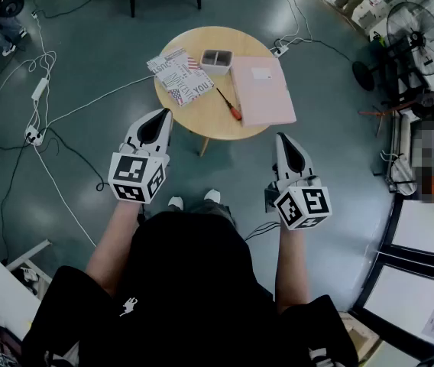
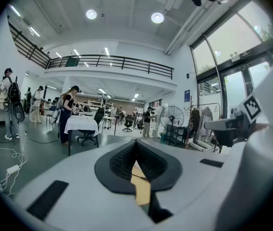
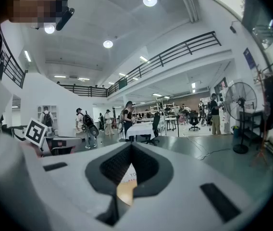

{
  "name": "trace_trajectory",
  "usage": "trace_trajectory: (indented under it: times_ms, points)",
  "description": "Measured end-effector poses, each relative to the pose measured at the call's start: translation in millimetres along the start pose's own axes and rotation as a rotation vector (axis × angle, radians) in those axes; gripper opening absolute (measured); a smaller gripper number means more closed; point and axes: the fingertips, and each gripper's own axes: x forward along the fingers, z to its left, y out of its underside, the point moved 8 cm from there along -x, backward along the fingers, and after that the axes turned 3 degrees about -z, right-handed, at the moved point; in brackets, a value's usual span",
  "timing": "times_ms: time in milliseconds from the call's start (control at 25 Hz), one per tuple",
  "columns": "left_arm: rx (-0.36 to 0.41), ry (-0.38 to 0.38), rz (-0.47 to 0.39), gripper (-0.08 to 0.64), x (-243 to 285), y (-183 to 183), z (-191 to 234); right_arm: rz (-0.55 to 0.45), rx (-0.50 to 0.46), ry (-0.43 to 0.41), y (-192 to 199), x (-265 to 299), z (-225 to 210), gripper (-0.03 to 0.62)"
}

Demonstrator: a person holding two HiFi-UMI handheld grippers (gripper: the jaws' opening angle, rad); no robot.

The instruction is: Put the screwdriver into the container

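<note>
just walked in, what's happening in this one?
A person stands over a round table, a hand-held gripper in each hand. The left hand-held gripper and right hand-held gripper are both shut, empty and short of the table. The screwdriver lies untouched between a printed sheet and a pink folder. The container beyond it looks empty.

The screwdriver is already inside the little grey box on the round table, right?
No. The screwdriver is not inside the little grey box. It lies on the round table just in front of the box, beside the pink folder. The head view shows this.
</note>
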Motion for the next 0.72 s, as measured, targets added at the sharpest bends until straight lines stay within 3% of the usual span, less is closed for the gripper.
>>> trace_trajectory:
  times_ms: [720]
  points:
    - [0.015, 0.060, -0.021, 0.002, -25.2, 4.3, 30.8, -0.023, 0.039, 0.046, 3.9, 0.3, 46.3, 0.002]
